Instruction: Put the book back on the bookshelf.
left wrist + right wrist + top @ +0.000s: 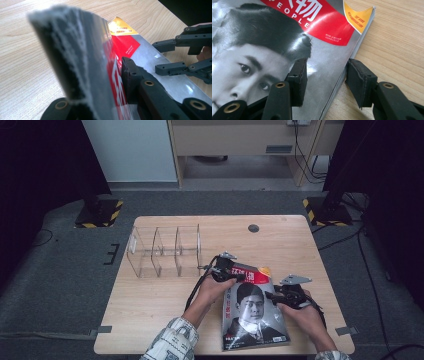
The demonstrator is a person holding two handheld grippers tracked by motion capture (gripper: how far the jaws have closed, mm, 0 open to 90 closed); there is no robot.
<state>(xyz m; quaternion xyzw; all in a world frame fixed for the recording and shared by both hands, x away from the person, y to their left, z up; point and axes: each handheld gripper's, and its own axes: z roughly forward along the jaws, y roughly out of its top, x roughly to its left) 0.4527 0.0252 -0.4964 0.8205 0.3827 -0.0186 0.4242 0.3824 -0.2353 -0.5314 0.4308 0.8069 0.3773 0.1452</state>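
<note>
A magazine [252, 312] with a portrait cover and a red title band lies at the table's front right. My left gripper [240, 276] is shut on its top left corner by the spine. In the left gripper view the page block [82, 62] stands lifted between the jaws, with one pad [130, 75] pressing the cover. My right gripper [272, 296] is at the magazine's right edge. In the right gripper view [328, 77] it stands open, one jaw over the cover [262, 37], the other over the wood beside the edge. The right gripper [162, 57] also shows in the left gripper view.
A clear acrylic organiser [165, 251] with three compartments stands at the back left of the wooden table [150, 305]. A round cable hole [253, 228] sits near the far edge. Stands with yellow-black bases [97, 215] are on the floor beyond.
</note>
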